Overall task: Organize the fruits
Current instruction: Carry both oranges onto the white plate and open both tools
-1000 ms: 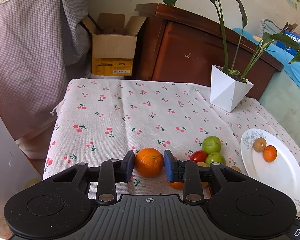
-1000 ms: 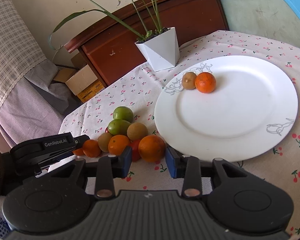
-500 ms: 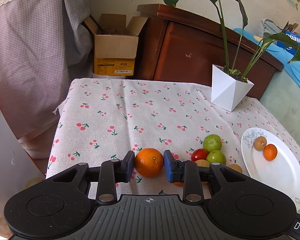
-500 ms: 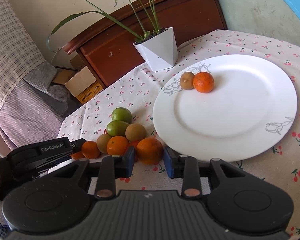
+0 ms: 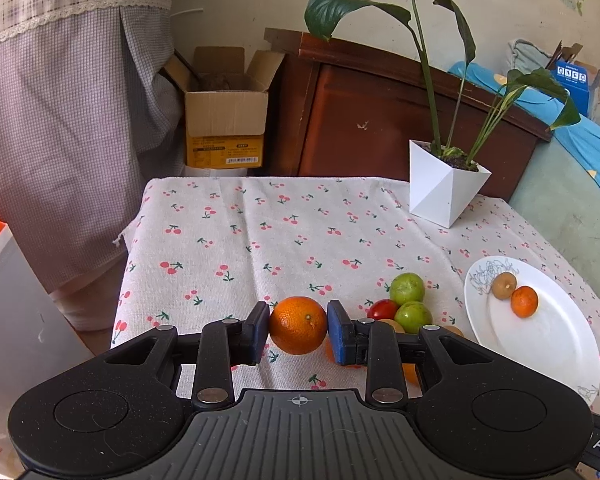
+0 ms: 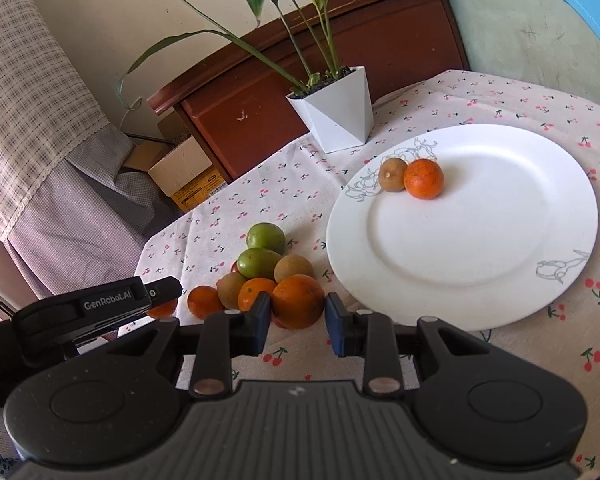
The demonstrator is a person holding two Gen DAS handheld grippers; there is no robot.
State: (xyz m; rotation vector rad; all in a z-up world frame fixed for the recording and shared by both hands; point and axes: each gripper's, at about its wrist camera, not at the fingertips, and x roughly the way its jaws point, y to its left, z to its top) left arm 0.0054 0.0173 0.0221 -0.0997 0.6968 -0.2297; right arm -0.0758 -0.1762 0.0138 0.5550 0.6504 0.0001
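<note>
Sitting between the pads of the left gripper (image 5: 298, 326) is an orange (image 5: 298, 325), and it's clamped there from both sides, lifted off the cherry-print tablecloth (image 5: 260, 232). Over at the right gripper (image 6: 294, 316), a second orange (image 6: 298, 301) is framed by the jaws, which have just been closing in on it. The left pad looks to be touching it, but a sliver of gap can be seen at the right pad, so it isn't really squeezed yet, and that orange is sat on the cloth at the front of the fruit pile (image 6: 260, 268).

The pile itself is made up of two green fruits, a couple of brownish ones, a red one mostly hidden, and more small oranges, all bunched just beside the white plate (image 6: 500, 264). On the plate, a brown fruit (image 6: 393, 174) and a small orange (image 6: 424, 179) are parked touching each other near the far rim. A white faceted planter (image 6: 336, 116) is seen behind it all.
</note>
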